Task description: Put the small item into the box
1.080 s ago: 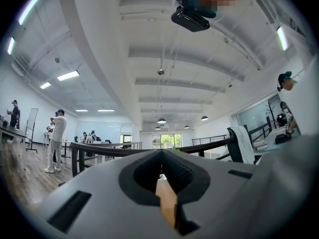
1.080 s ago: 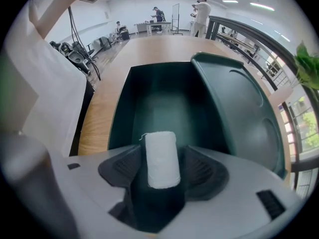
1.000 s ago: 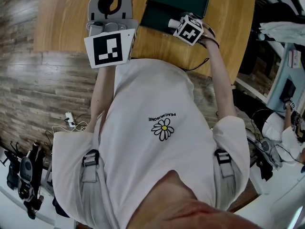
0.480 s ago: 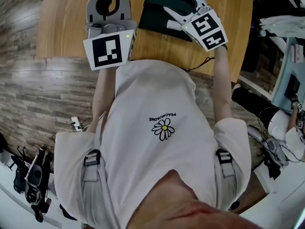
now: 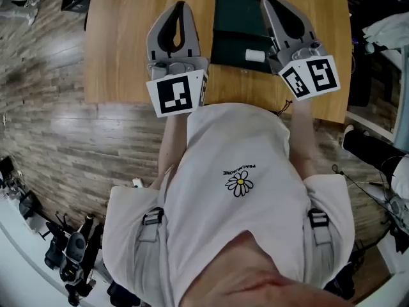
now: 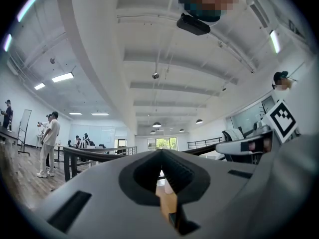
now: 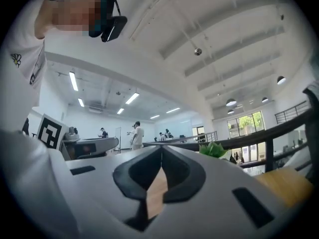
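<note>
The person's white shirt (image 5: pixel 236 190) fills the near ground, on the near side of the box (image 5: pixel 231 19). Beyond it, the left gripper (image 5: pixel 178 6) hangs just left of the box. Its jaws are clenched together with nothing between them, as the left gripper view (image 6: pixel 160 151) shows. The right gripper (image 5: pixel 269 0) overlaps the box's right edge. Its jaws have just been closing and now meet, empty, in the right gripper view (image 7: pixel 160 147). The dark green box lies open on the table (image 5: pixel 121 43). The small item (image 5: pixel 255 55), a white cylinder, lies on its side in the box's near half, toward the right edge, clear of both grippers.
</note>
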### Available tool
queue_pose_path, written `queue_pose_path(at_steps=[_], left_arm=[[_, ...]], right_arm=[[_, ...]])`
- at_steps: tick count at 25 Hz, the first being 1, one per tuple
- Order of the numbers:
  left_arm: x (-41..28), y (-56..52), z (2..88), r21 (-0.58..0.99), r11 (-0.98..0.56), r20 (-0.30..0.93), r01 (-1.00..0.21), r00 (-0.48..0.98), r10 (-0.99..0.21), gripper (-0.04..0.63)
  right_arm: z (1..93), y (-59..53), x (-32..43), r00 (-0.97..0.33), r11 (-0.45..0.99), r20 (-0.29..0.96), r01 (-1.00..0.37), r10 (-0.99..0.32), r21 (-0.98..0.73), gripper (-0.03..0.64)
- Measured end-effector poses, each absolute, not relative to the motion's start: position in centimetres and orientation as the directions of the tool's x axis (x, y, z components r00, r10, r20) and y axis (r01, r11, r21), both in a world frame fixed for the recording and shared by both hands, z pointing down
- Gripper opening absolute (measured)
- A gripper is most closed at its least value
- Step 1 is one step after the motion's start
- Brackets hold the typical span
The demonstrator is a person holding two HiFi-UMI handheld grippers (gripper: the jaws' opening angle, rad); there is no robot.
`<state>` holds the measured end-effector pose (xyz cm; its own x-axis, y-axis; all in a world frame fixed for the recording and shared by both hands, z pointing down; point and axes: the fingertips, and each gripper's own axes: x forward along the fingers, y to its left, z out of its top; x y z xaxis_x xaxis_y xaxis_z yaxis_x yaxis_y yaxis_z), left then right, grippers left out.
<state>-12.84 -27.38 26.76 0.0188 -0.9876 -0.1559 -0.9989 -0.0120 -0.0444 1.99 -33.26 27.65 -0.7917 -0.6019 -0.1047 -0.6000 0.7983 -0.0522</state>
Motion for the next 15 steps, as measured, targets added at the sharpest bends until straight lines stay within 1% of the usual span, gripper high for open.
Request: queue_pose_path(at_steps=[3,6,10,15], left_arm=[[-13.0,-27.2,26.8,-0.052,-0.013,-0.156,-0.999,0.021,-0.988,0.015],[-12.7,-27.2,27.0,-0.062,-0.019,-0.158,-0.998,0.028,-0.987,0.017],[-12.7,-27.3,27.1,-0.065,-0.025,-0.16,-0.998,0.036,-0.987,0.017],[-12.4,-27.5,26.9,-0.069,-0.035,-0.165,-0.997,0.046,-0.985,0.017]], right_arm=[[28.0,-32.7,3.6,-0.753,0.765,-0.137,-0.633,-0.644,-0.117,0.008],[28.9,-32.2,5.2,-0.7,0.713,-0.137,-0.684,-0.701,-0.155,0.006],[30.3,-31.5,5.9,-0.668,0.676,-0.107,-0.723,-0.737,-0.14,0.006],[31.6,-31.1,6.1,-0.658,0.661,-0.065,-0.742,-0.75,-0.112,0.005]])
